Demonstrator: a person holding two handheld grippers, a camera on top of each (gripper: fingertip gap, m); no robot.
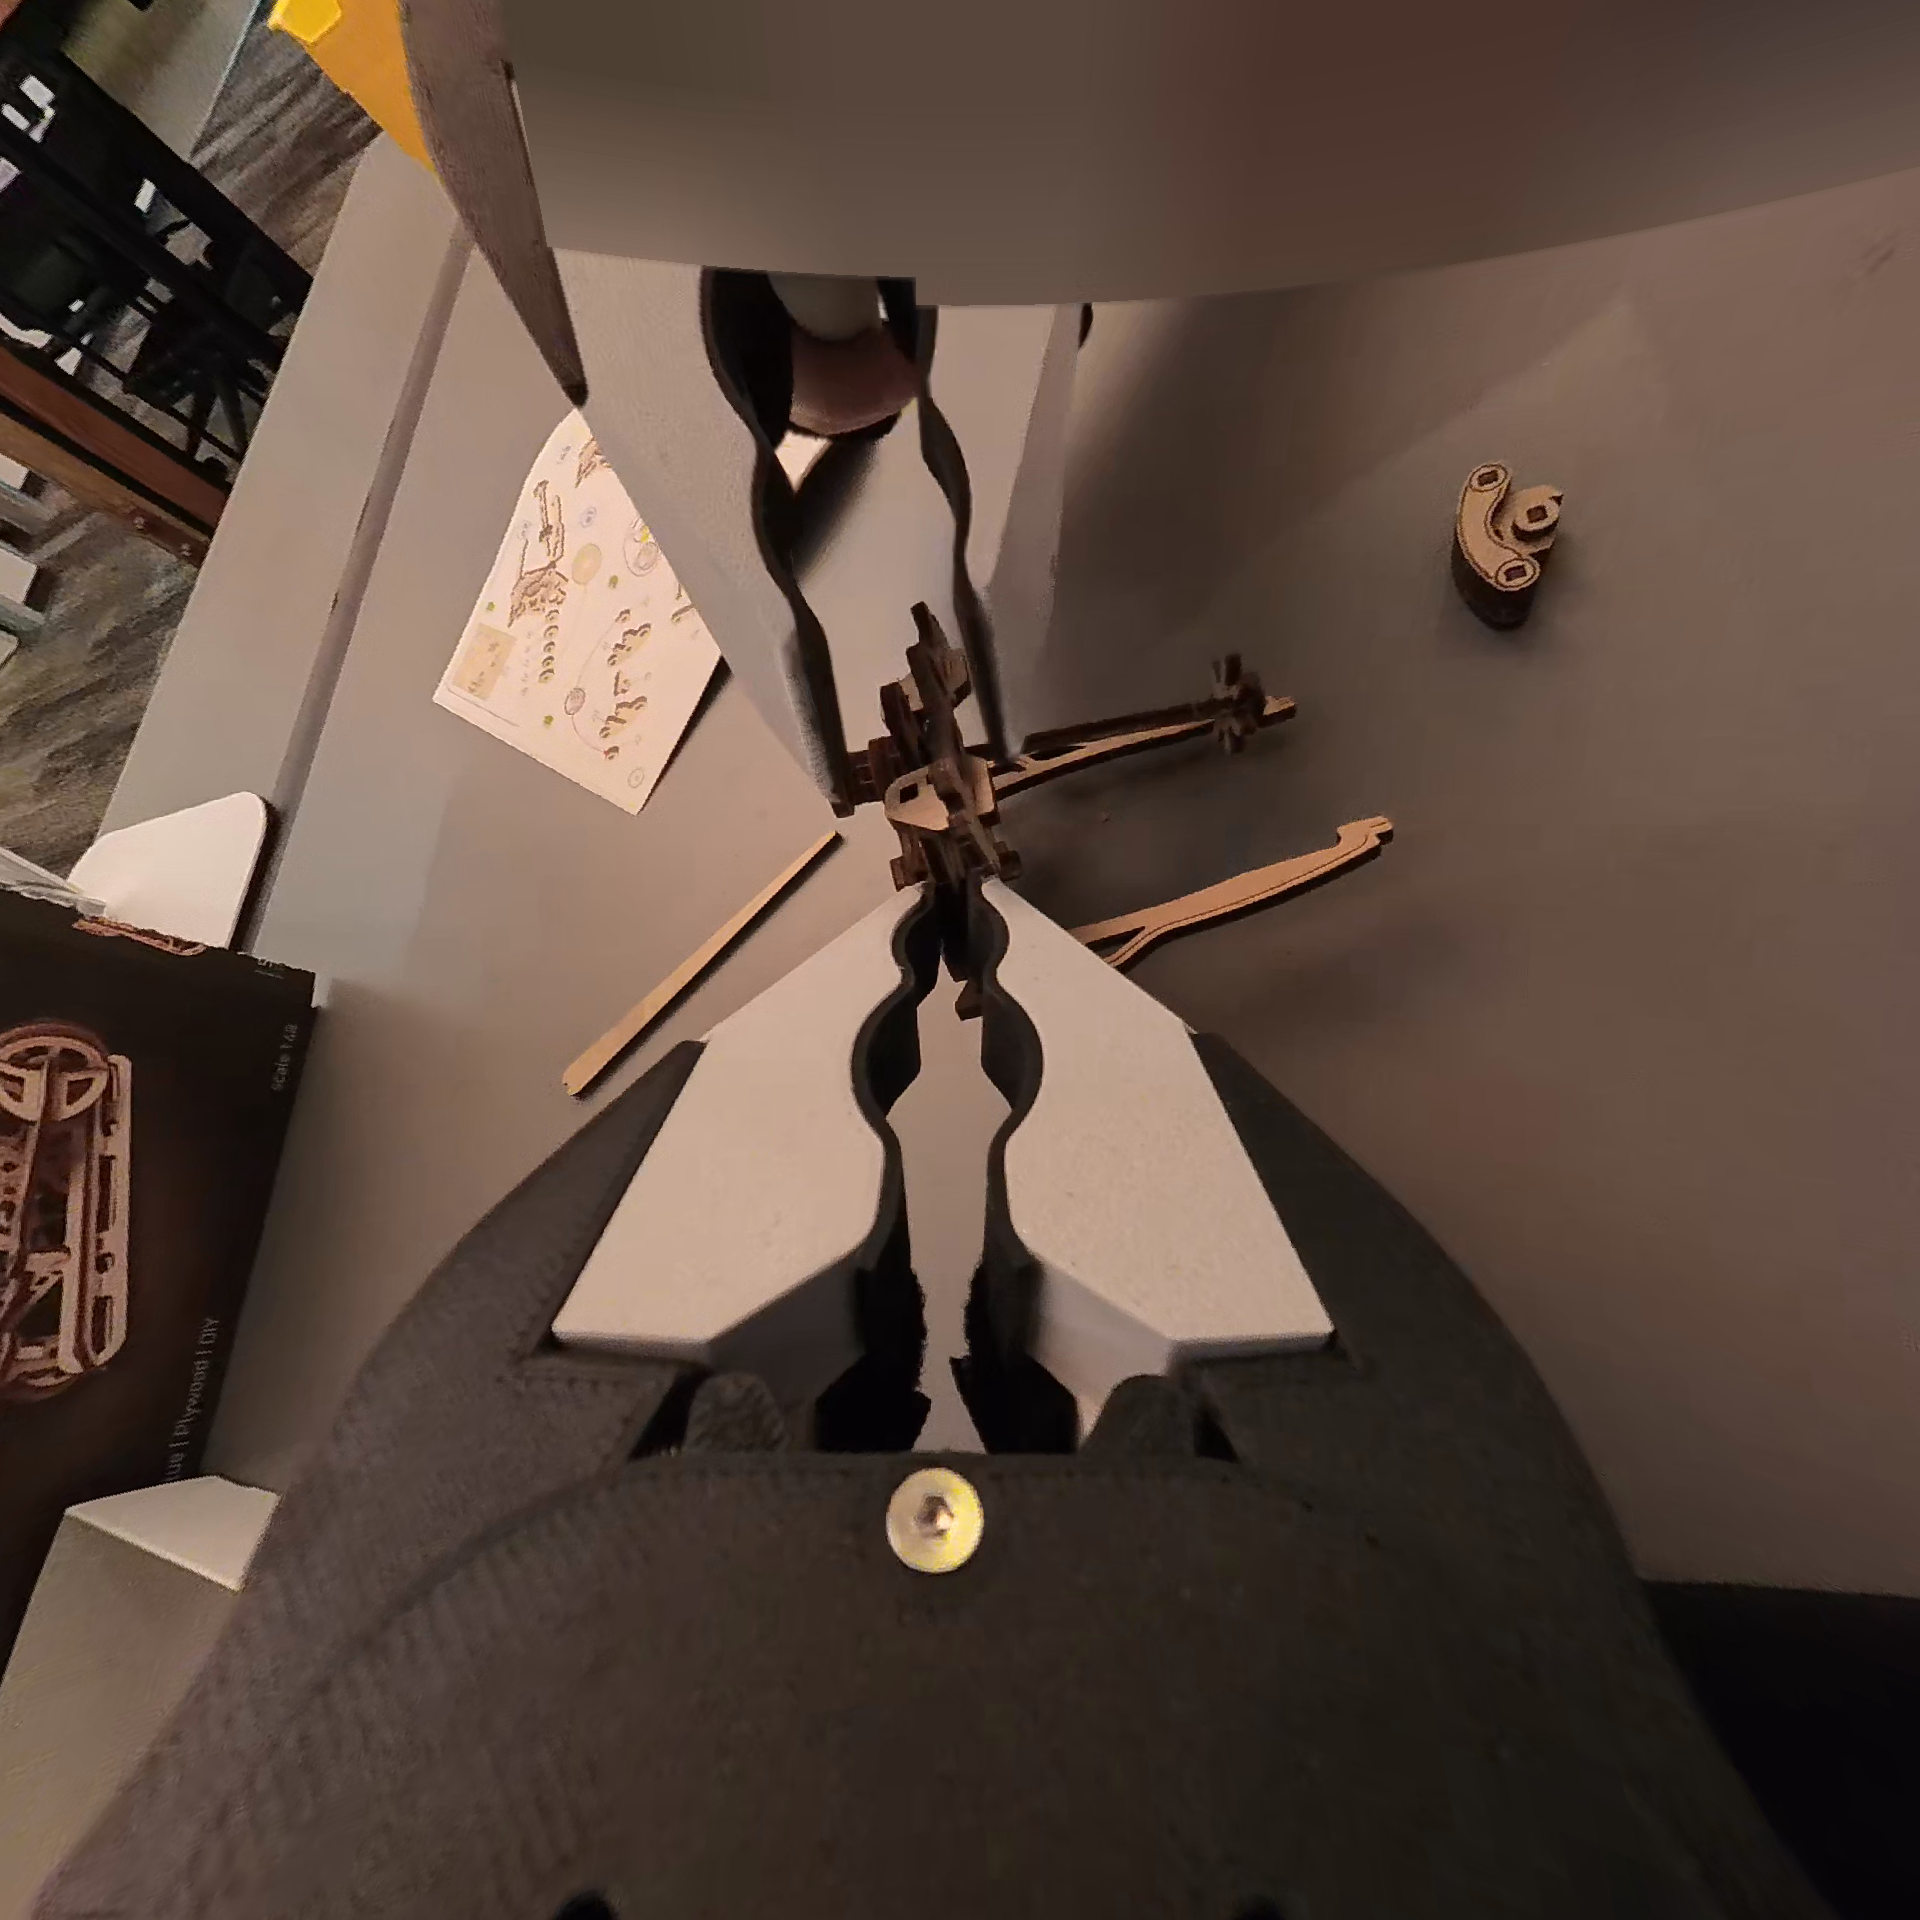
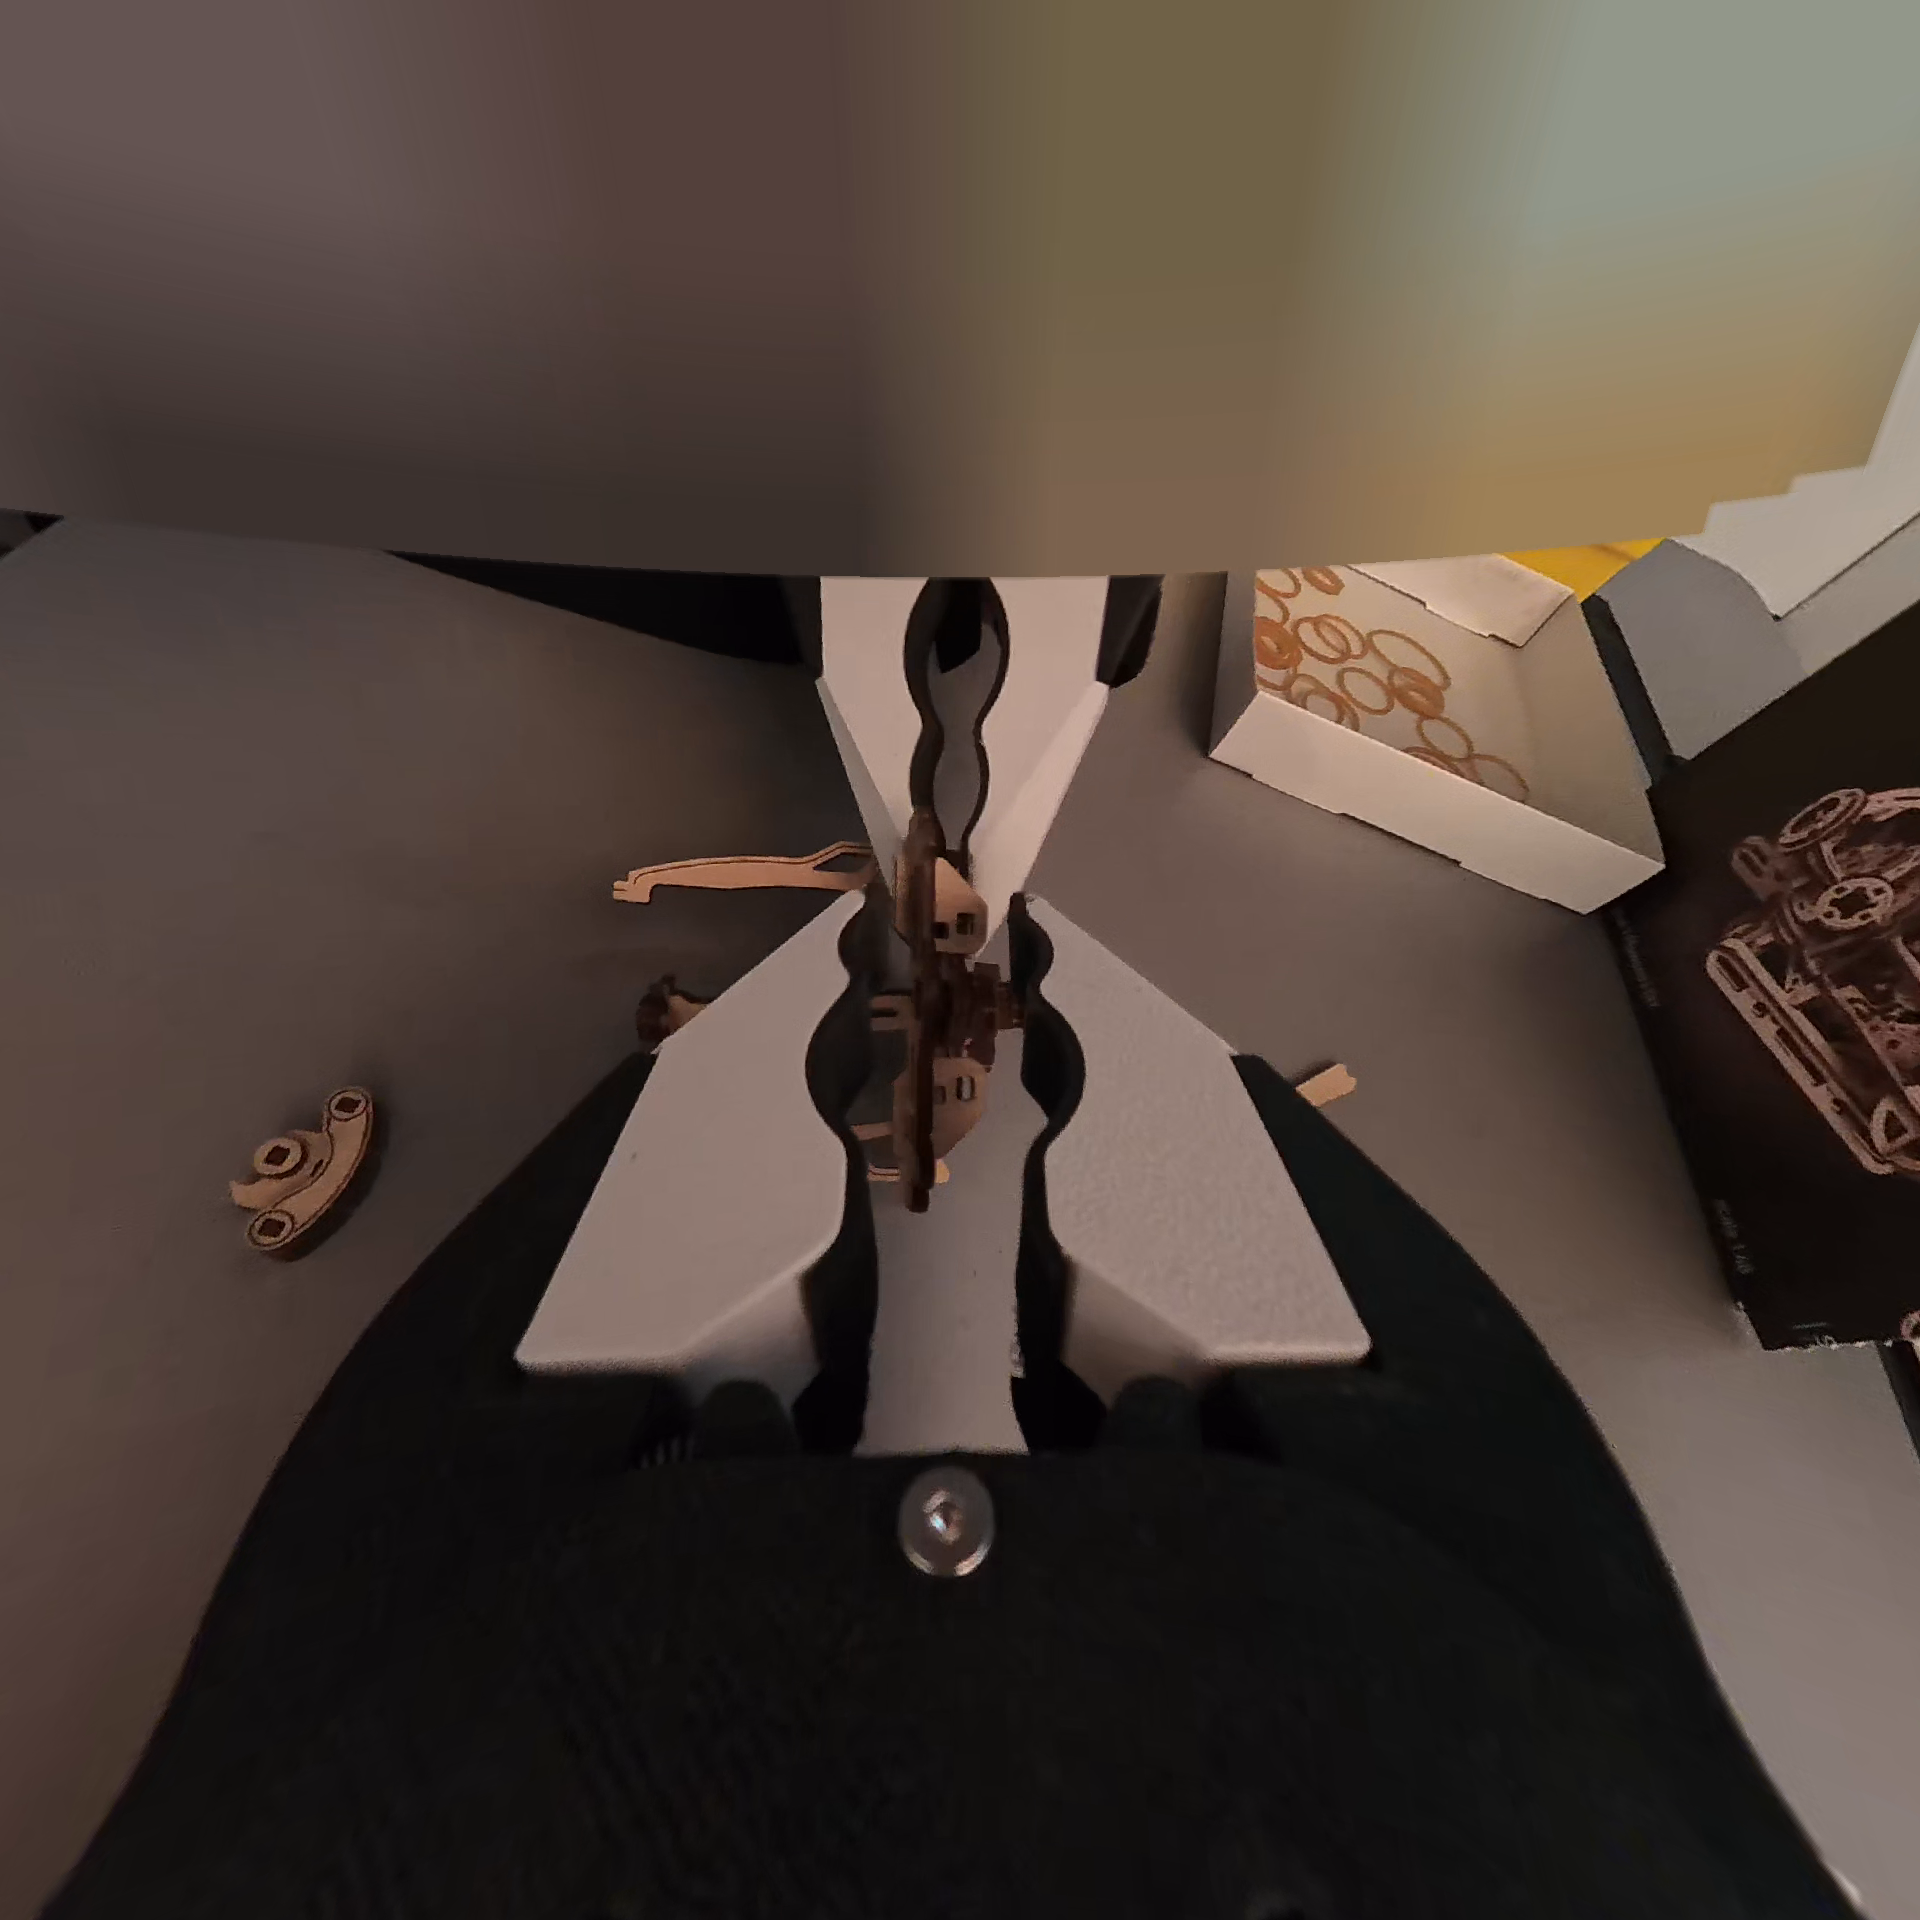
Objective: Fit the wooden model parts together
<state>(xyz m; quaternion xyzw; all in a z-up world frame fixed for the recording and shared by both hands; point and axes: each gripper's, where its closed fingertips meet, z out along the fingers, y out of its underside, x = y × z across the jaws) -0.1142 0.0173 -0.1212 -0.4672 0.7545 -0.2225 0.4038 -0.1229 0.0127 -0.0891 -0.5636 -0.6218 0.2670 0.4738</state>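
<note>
A small wooden assembly (image 1: 940, 805) of interlocked plywood parts is held above the grey table (image 1: 1558, 1091) between both grippers. My left gripper (image 1: 956, 902) is shut on its near edge. My right gripper (image 1: 914, 764) comes in from the far side and closes around it. In the right wrist view the assembly (image 2: 935, 1039) stands on edge between my right gripper's (image 2: 940, 909) pads, and the left gripper (image 2: 940, 862) pinches its far edge. A long arm with a cross end (image 1: 1236, 712) extends from the assembly.
Loose wooden parts lie on the table: a curved piece (image 1: 1507, 551) (image 2: 307, 1169), a long lever (image 1: 1236, 894) (image 2: 748, 873) and a flat stick (image 1: 707, 966). An instruction sheet (image 1: 582, 623), a black kit box (image 1: 104, 1195) (image 2: 1818, 987) and a white tray of rubber bands (image 2: 1382, 727) lie nearby. Both grippers' tips are close together, under 4 cm apart.
</note>
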